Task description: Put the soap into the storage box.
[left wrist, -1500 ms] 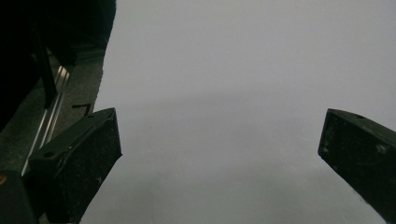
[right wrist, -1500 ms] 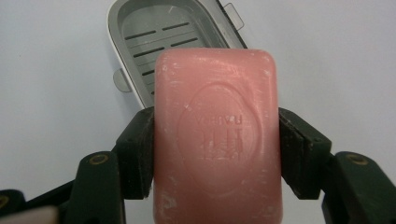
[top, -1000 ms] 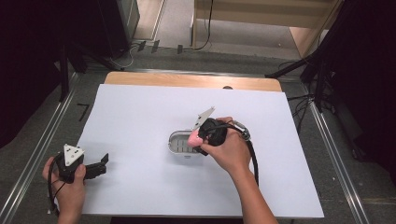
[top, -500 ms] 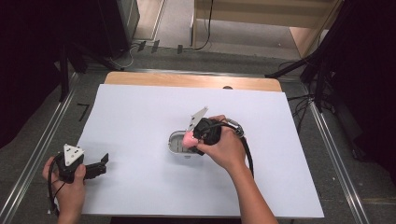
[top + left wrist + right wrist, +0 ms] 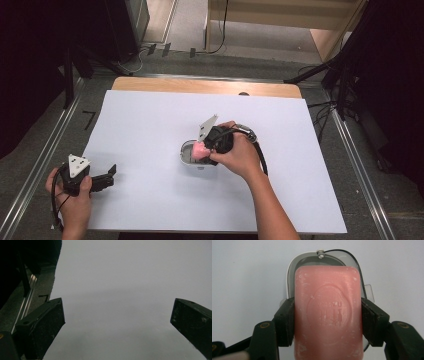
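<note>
Item: pink soap (image 5: 328,312), clamped in my right claw (image 5: 328,320) over the soap dish (image 5: 292,277), mid-table (image 5: 150,125). Left claw (image 5: 117,322) wide, idle. Seating soap in dish probably remains.

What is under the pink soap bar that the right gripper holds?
Under the pink soap bar, clamped by the right gripper, sits a grey soap dish on white paper. The soap covers the dish's inside.

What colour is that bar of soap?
Pink soap, clearest in the right gripper view.
</note>
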